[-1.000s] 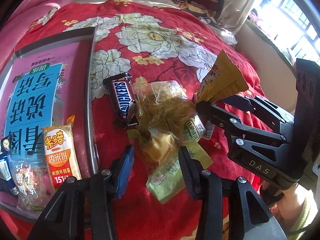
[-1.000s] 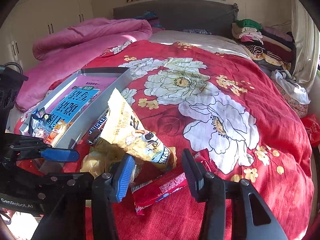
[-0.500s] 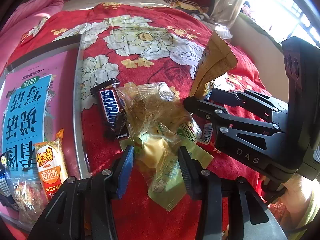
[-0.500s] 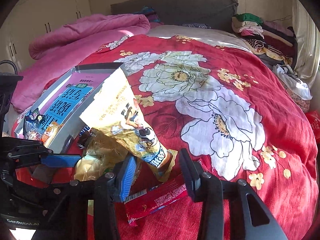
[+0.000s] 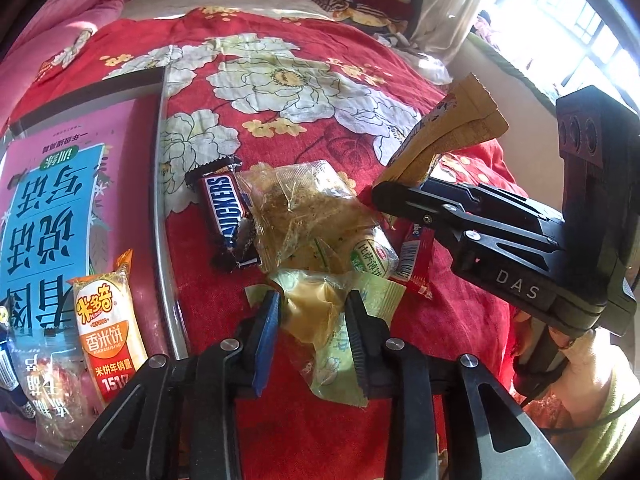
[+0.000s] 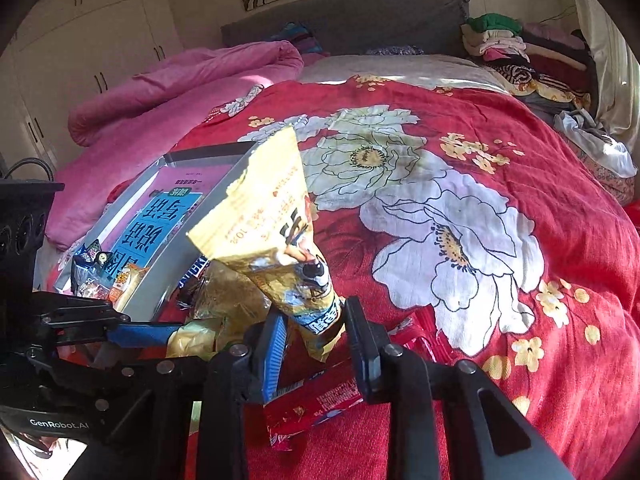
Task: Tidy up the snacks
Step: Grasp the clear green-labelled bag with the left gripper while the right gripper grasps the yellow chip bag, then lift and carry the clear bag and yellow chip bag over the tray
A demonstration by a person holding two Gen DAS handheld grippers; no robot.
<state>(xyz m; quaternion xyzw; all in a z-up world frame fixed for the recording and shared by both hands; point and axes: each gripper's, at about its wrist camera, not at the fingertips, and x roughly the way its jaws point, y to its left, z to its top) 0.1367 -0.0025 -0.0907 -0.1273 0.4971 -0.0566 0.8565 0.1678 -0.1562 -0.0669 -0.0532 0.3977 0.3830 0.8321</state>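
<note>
Left wrist view: the left gripper (image 5: 312, 336) has just been closing on a pale green-and-yellow pastry packet (image 5: 332, 332), its jaws now pressing the wrapper's sides at the near edge of a snack pile on the red floral bedspread (image 5: 304, 128). This looks like the pick-up step of sorting: both tools taking a packet each before carrying it to the metal tray (image 5: 160, 208), which lies off to the gripper's left and already holds a rice-cracker packet (image 5: 106, 328) among others (on a pink-and-blue printed sheet). The next move seems to call for a clean lift, then a swing leftward over the tray's raised rim. Just ahead of the jaws sit a clear bag of crumbly snack (image 5: 304, 208) and a Snickers bar (image 5: 226, 216); the bag overlaps the gripped packet's far end and may drag with it. To the right, the right gripper (image 5: 390, 192) crowds in, close beside the pile.

Right wrist view: the right gripper (image 6: 314, 332) has likewise been closing, and its jaws pinch the lower end of a yellow cone-shaped snack bag (image 6: 264, 228), which stands tilted up and away from the tool. A red wrapper (image 6: 316, 400) lies under the jaws, untouched as far as can be seen. The tray (image 6: 224, 178) is ahead and to the left, and the left gripper's blue finger (image 6: 140, 328) lies between it and this tool (whichever goes first, the two risk crossing paths). A pink quilt (image 6: 180, 80) and folded clothes (image 6: 512, 52) lie far beyond, out of the way.
</note>
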